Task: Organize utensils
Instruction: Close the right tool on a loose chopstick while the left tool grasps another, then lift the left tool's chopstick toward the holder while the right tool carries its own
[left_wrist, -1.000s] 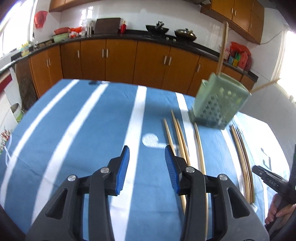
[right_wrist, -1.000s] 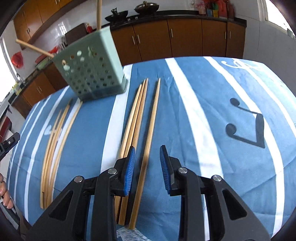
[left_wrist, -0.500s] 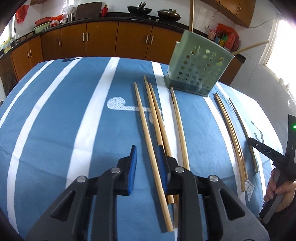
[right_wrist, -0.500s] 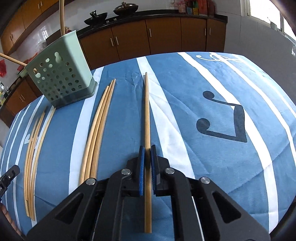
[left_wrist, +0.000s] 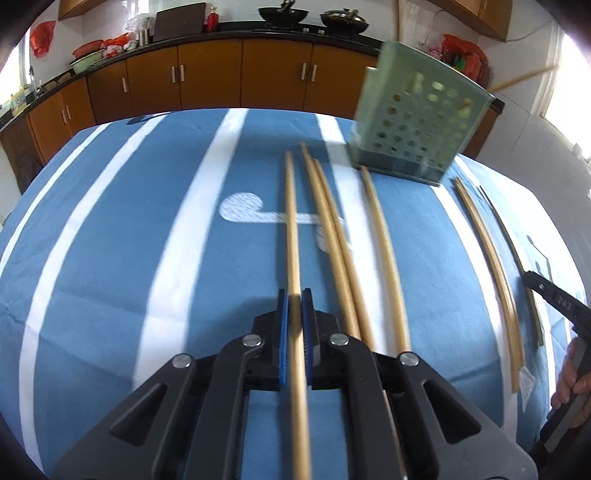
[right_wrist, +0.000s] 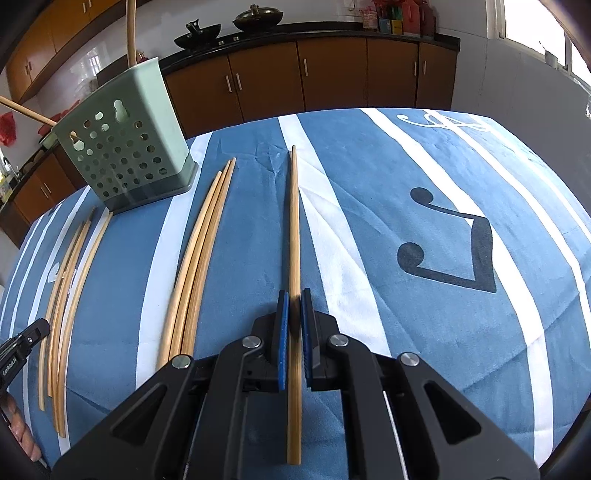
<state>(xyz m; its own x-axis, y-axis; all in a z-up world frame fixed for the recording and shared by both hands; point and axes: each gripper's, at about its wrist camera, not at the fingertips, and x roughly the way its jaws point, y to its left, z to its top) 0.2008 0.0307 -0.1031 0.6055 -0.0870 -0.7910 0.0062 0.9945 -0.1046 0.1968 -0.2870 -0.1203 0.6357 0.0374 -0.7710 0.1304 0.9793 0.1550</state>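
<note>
Between each gripper's blue pads, left gripper (left_wrist: 294, 310) and right gripper (right_wrist: 294, 310) each pinch a light, stiff, slippery wooden chopstick (left_wrist: 292, 236) (right_wrist: 294, 229) near its thick end.

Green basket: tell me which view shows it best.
The right wrist view: the green basket is sharp there, two perforated sides and the rim showing, two chopsticks sticking out. The left wrist view has the basket motion-blurred, its holes smeared.

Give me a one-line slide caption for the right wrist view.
Right gripper shut on one chopstick, beside three loose chopsticks and the green holder.
</note>
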